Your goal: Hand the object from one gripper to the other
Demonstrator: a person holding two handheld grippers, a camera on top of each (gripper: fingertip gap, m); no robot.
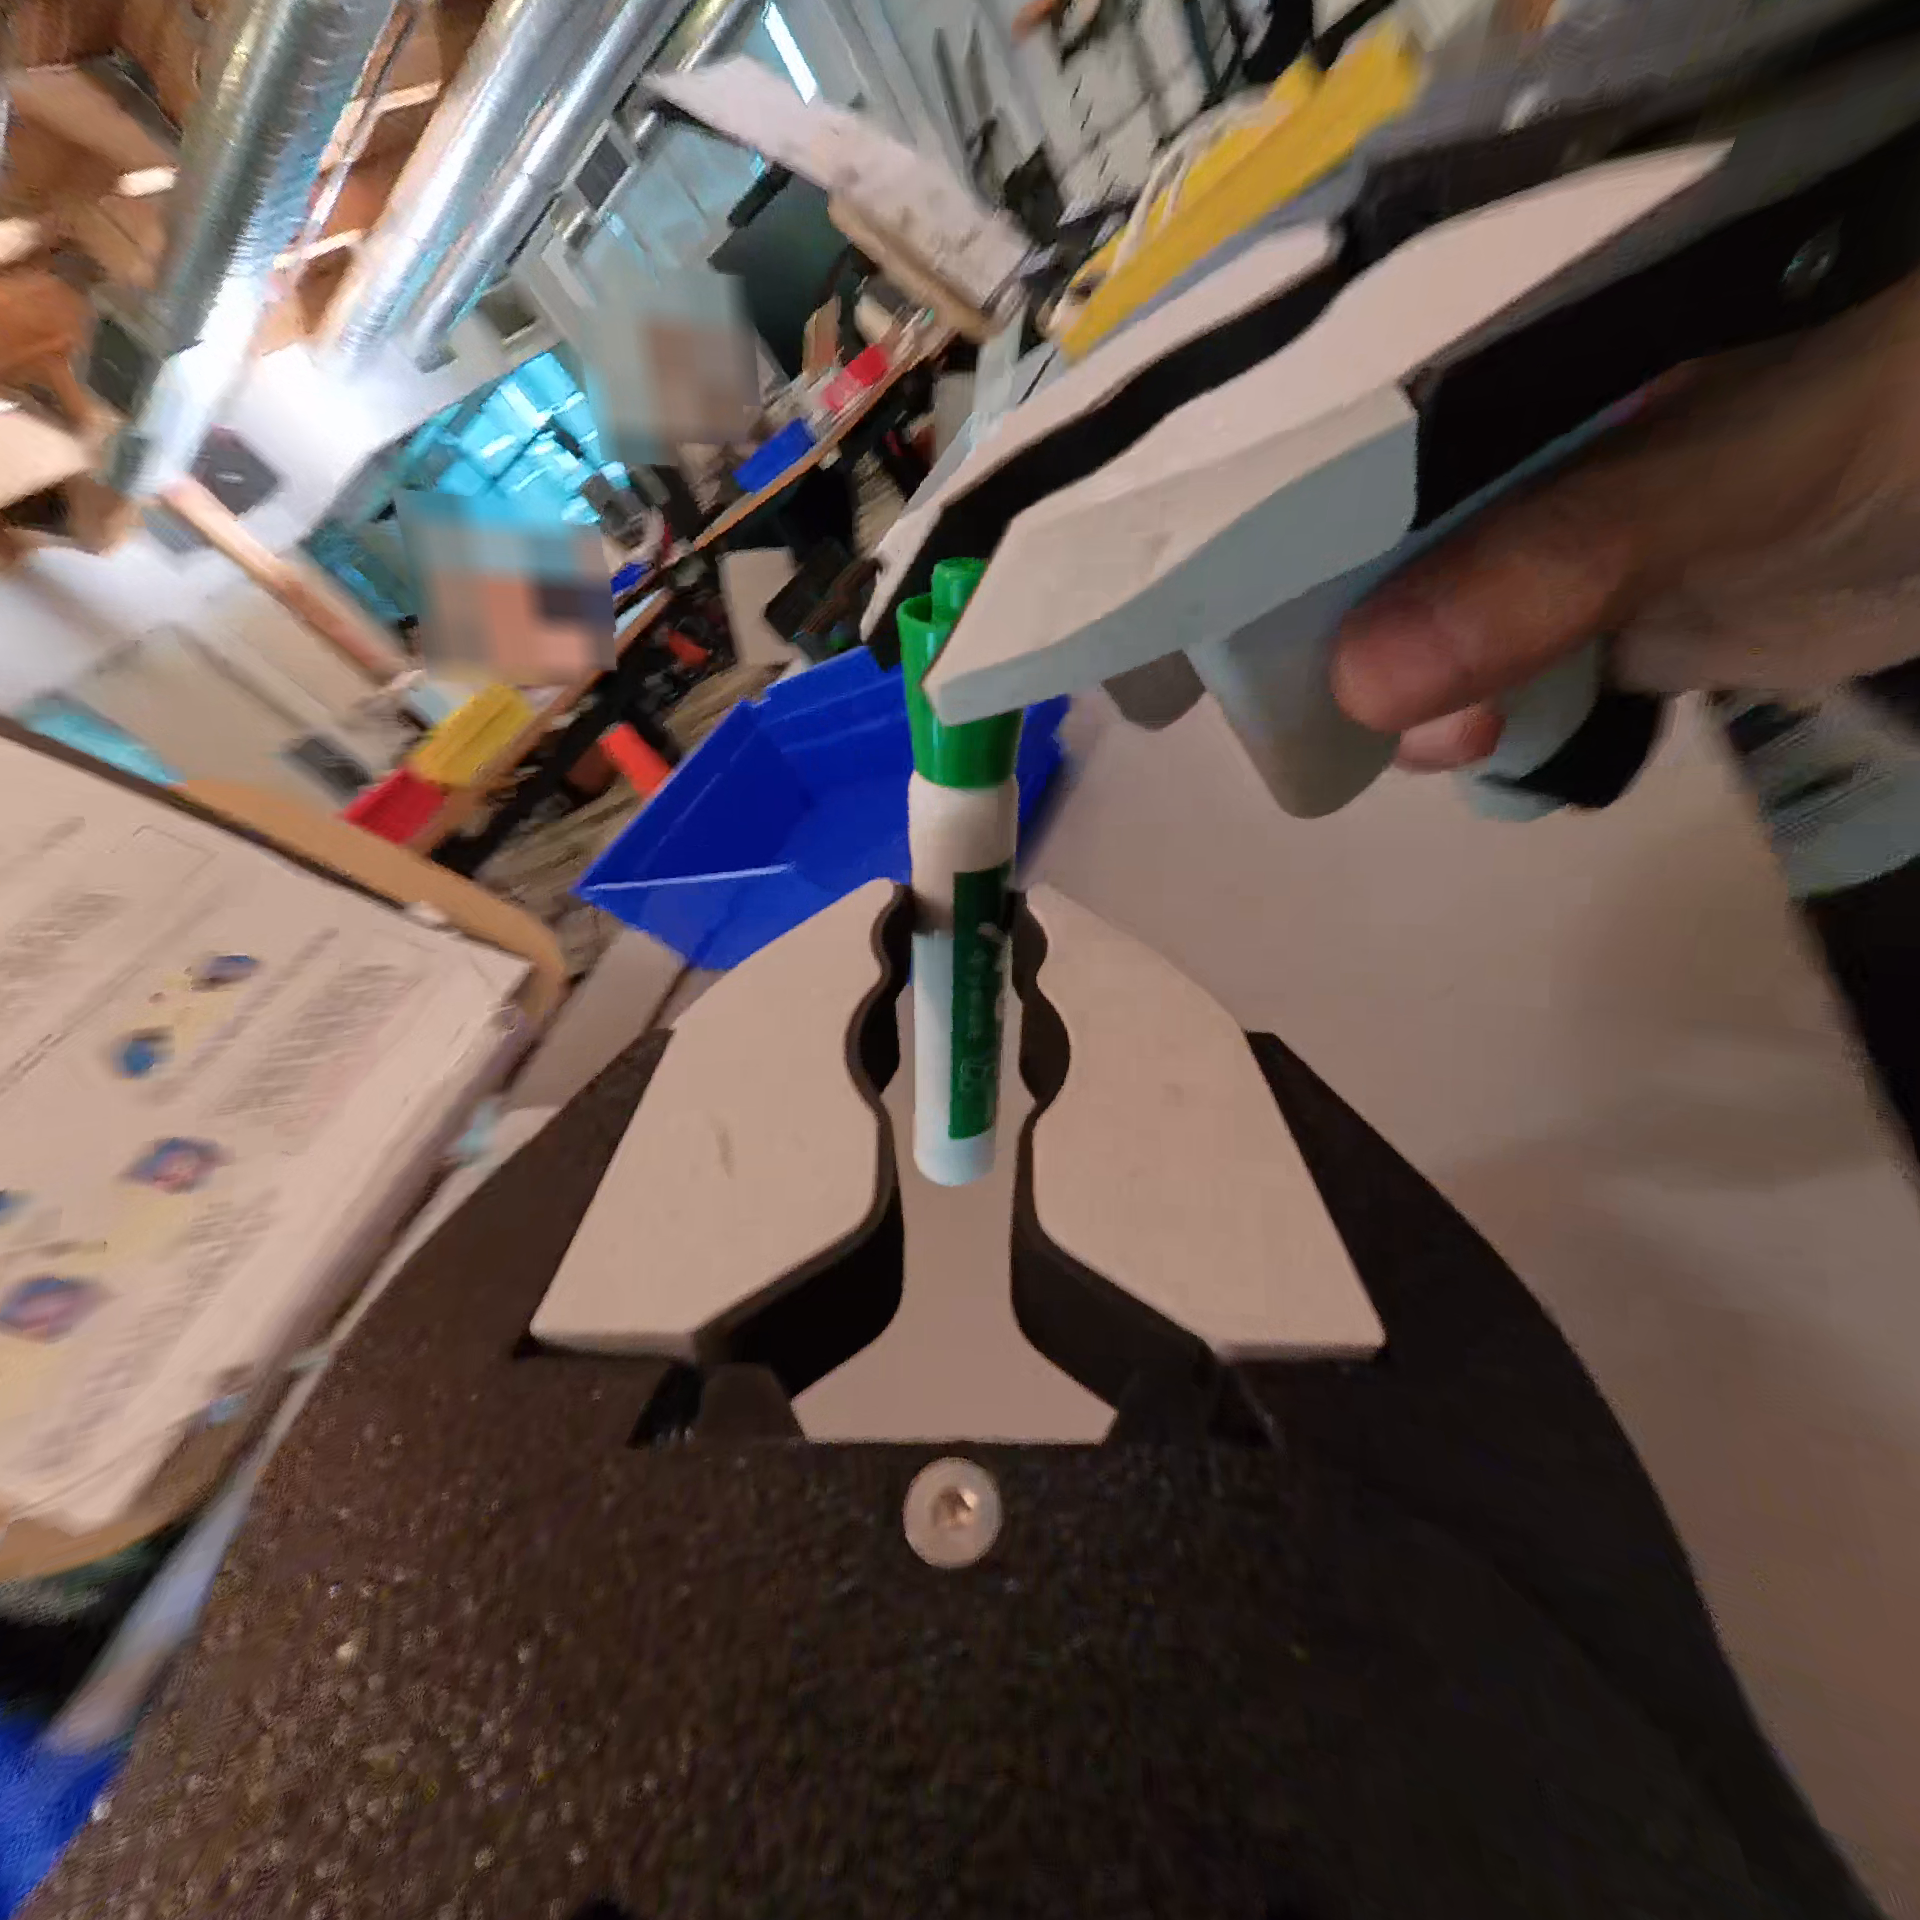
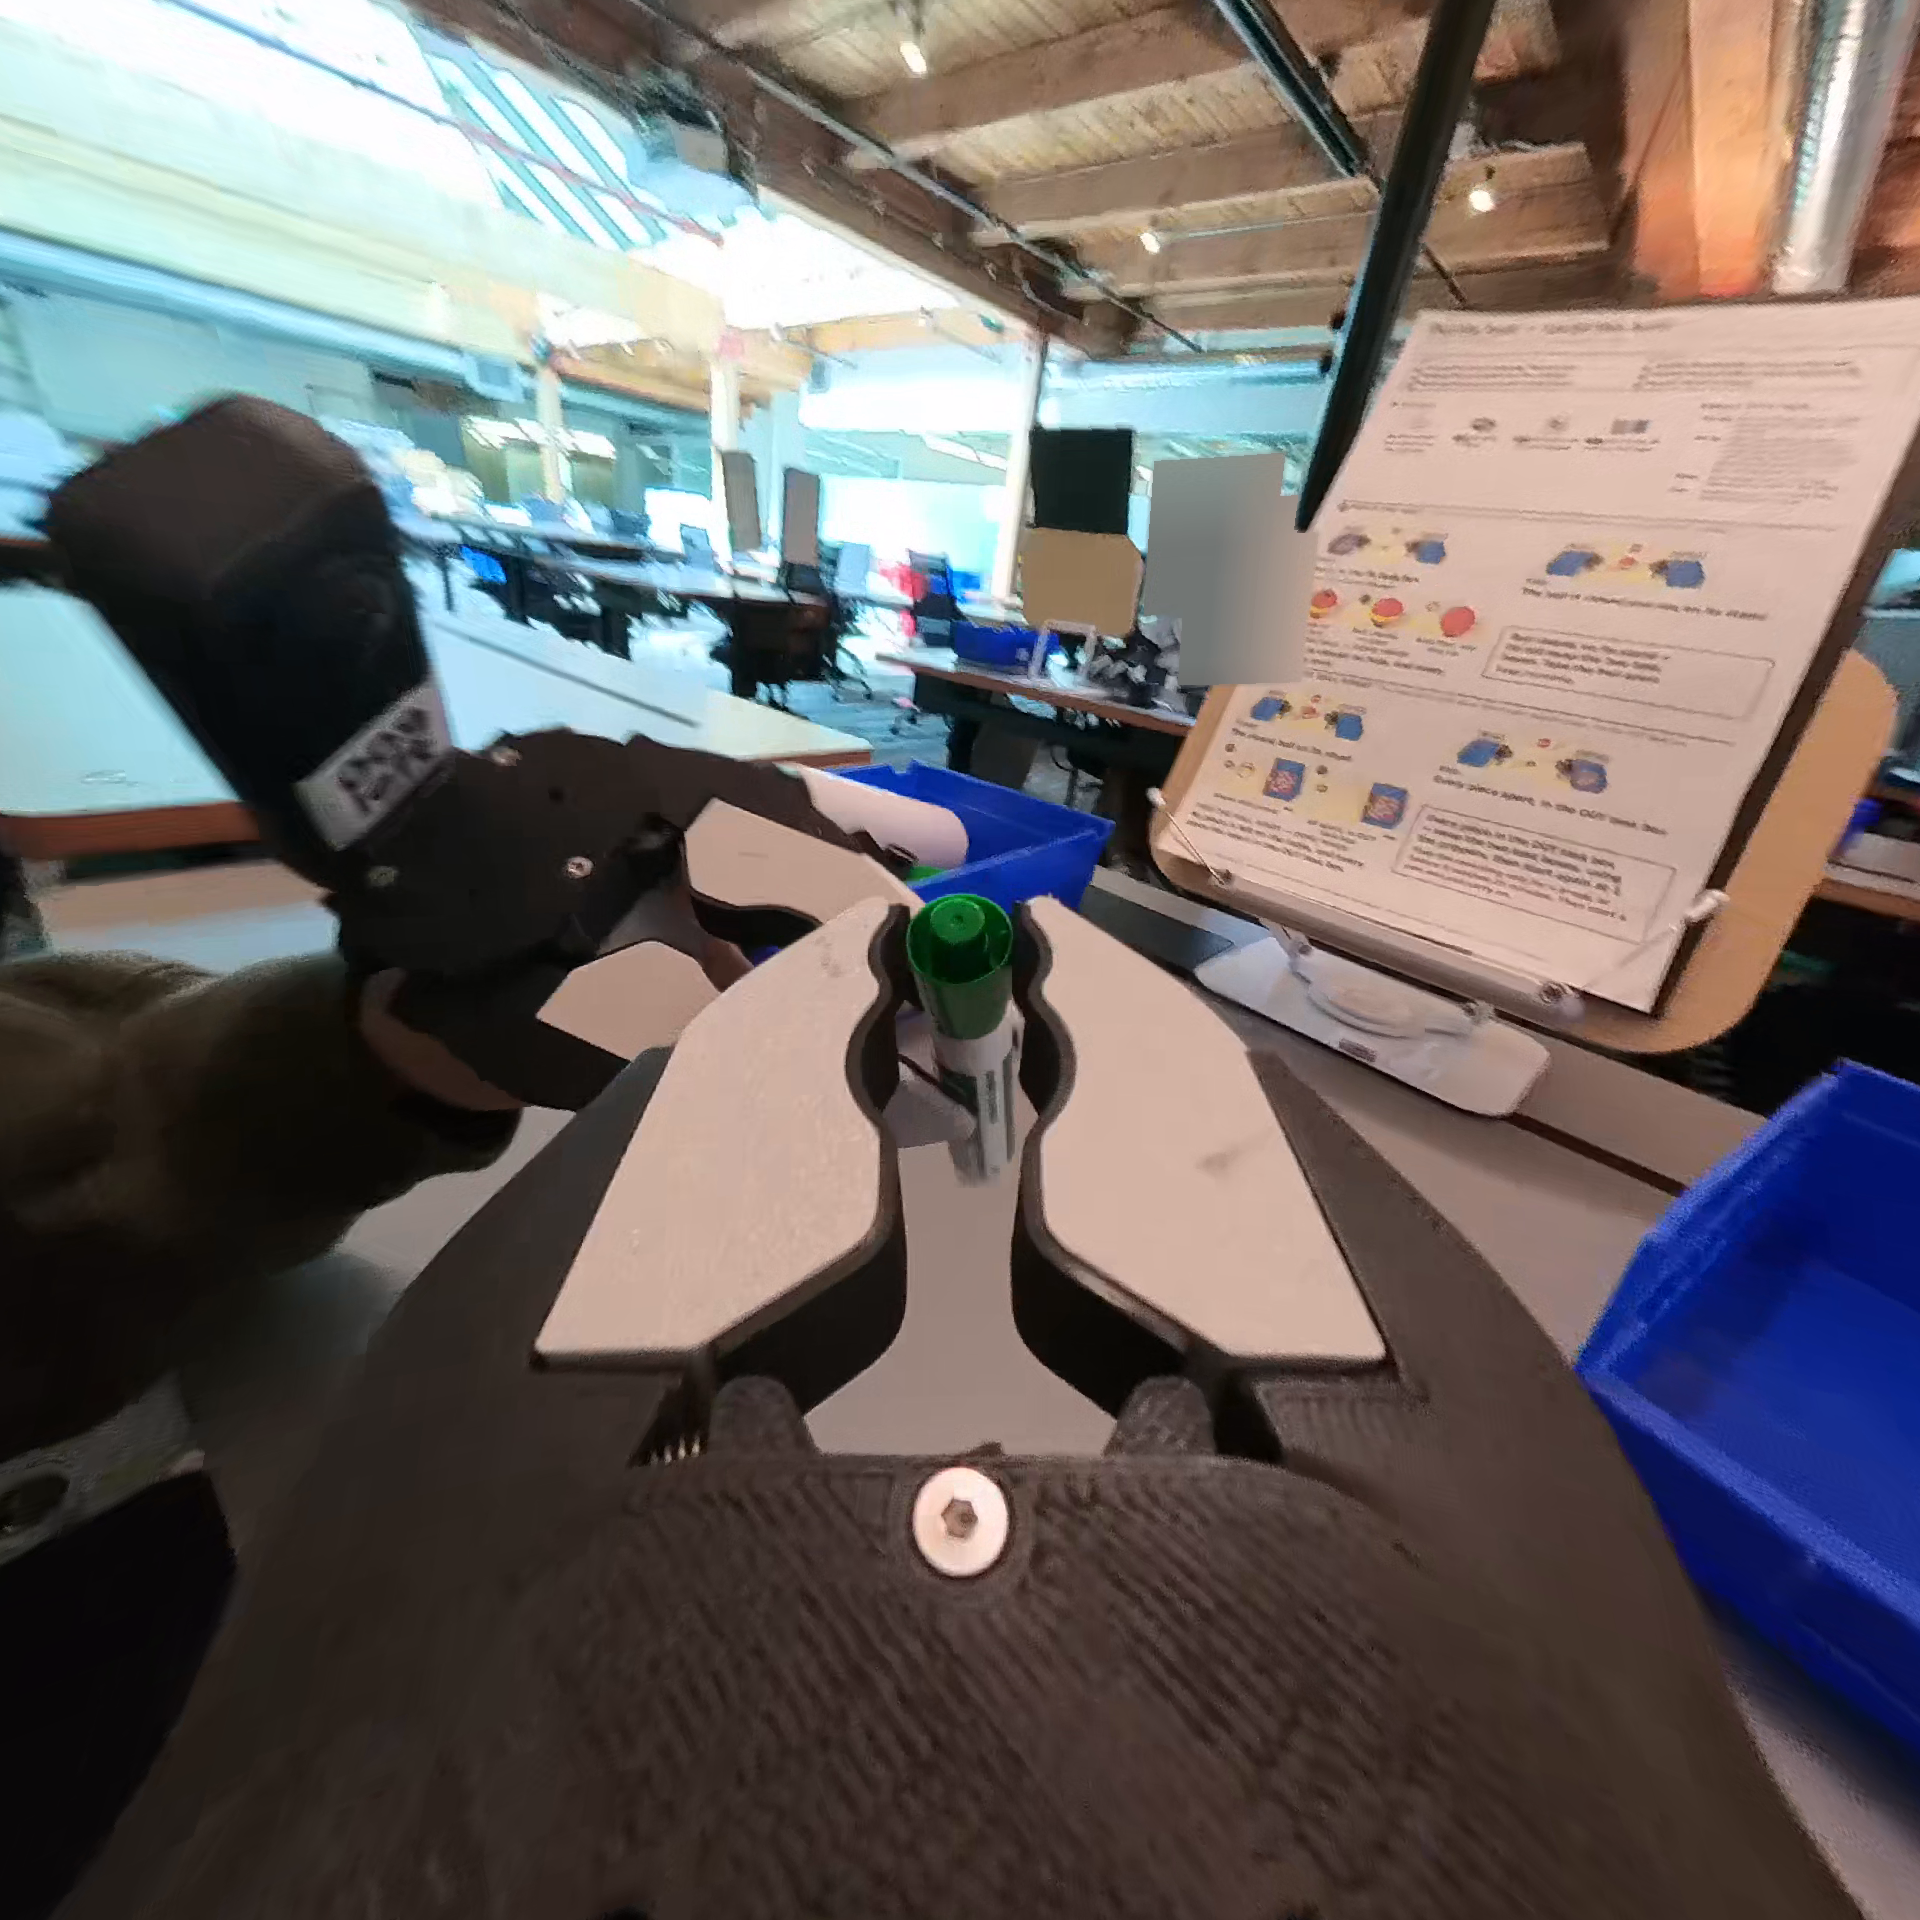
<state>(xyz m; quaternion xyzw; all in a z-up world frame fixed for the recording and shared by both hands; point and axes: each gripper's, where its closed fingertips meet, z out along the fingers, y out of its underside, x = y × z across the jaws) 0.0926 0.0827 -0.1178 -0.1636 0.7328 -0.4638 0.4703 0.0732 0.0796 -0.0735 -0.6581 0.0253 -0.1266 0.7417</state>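
A green-capped white marker [image 1: 961,831] stands upright between the fingertips of my left gripper [image 1: 961,914], which is shut on its labelled barrel. My right gripper [image 1: 909,655] comes in from the upper right, held by a hand, with its fingers on either side of the green cap. In the right wrist view my right gripper [image 2: 961,920] is shut on the marker's cap [image 2: 961,956], and the barrel hangs below between its fingers. The left gripper [image 2: 748,925] reaches in from the left, its fingertips hidden behind my right gripper's left finger.
A blue bin [image 1: 748,821] sits on the grey table [image 1: 1403,987] just behind the marker. Another blue bin [image 2: 1766,1351] stands at the right. An instruction sheet on a wooden stand [image 2: 1538,675] stands behind it. Office desks fill the background. The grippers' ends are close to 4 cm from one another.
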